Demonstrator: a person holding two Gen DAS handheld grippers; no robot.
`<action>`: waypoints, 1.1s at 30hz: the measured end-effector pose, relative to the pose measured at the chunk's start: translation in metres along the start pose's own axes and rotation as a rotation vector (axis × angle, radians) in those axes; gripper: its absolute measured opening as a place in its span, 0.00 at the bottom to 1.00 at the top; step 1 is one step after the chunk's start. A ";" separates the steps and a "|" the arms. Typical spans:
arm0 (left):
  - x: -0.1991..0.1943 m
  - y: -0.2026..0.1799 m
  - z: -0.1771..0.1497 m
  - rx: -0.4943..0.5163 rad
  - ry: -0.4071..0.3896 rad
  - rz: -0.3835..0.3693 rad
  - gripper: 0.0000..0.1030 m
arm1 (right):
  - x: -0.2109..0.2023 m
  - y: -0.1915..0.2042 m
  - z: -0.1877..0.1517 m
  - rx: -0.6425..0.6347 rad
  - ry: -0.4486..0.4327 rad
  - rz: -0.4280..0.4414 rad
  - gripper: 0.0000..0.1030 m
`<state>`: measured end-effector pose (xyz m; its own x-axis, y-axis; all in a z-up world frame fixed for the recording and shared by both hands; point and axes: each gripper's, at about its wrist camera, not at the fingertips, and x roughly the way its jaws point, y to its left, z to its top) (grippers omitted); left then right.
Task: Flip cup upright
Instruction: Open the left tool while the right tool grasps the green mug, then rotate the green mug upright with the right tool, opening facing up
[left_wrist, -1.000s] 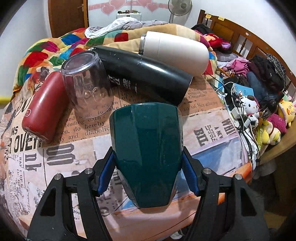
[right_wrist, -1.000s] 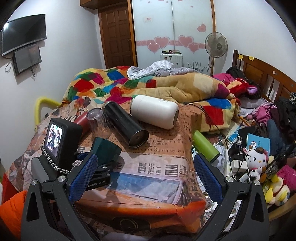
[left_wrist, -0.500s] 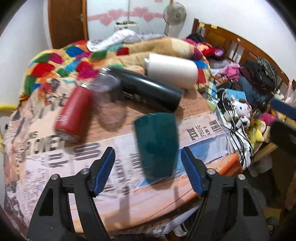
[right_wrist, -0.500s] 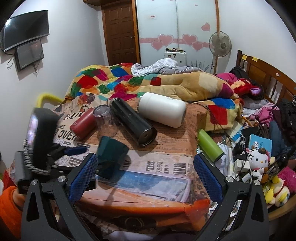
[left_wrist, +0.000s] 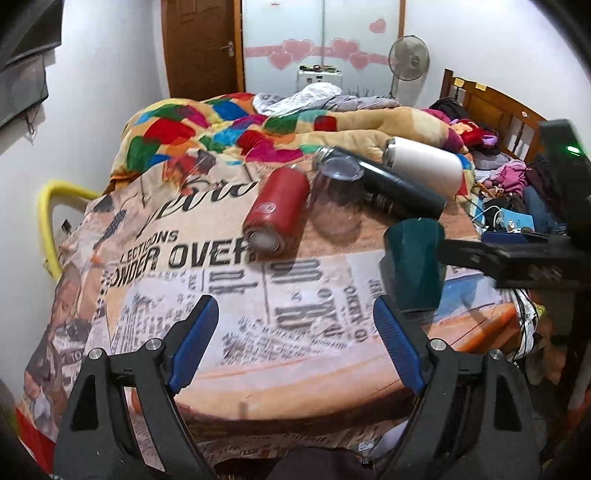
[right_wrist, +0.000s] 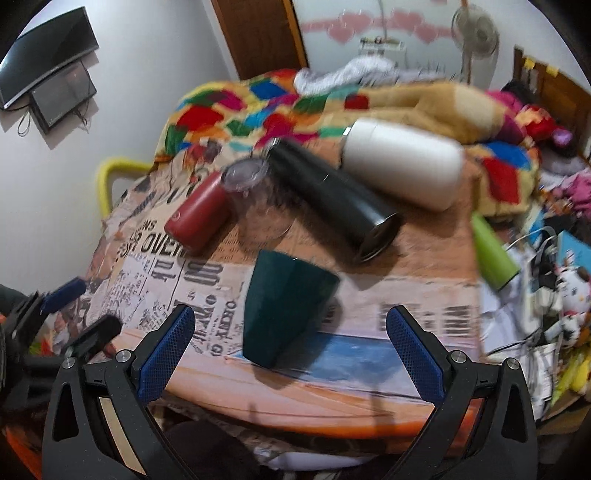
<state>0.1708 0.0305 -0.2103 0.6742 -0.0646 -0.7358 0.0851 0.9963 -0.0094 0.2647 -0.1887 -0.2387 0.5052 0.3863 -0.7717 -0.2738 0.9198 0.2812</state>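
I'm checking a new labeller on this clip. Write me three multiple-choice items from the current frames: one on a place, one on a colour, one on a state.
1. Where is the teal cup?
A. On the patchwork quilt
B. On the newspaper-print cloth, nearer the camera than the black flask
C. Inside the clear tumbler

2. What colour is the flask lying just left of the clear tumbler?
A. White
B. Lime green
C. Red

3. What state is the left claw in?
A. Open, holding nothing
B. Shut on the teal cup
C. Shut on a flask

Answers:
1 B: the right wrist view shows the cup on the printed cloth in front of the black flask.
2 C: the red flask lies beside the tumbler.
3 A: its blue fingers stand wide apart with only cloth between them.
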 end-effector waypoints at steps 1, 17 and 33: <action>0.001 0.002 -0.002 -0.006 0.002 0.004 0.83 | 0.006 0.001 0.002 0.005 0.016 0.001 0.97; 0.011 0.008 -0.008 -0.020 -0.004 0.002 0.83 | 0.068 -0.007 0.016 0.068 0.193 0.001 0.74; 0.006 0.007 0.000 -0.031 -0.024 0.018 0.83 | 0.034 0.018 0.023 -0.044 0.101 0.040 0.71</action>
<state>0.1757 0.0376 -0.2149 0.6931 -0.0475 -0.7193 0.0501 0.9986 -0.0177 0.2954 -0.1572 -0.2470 0.4091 0.4118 -0.8143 -0.3288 0.8990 0.2894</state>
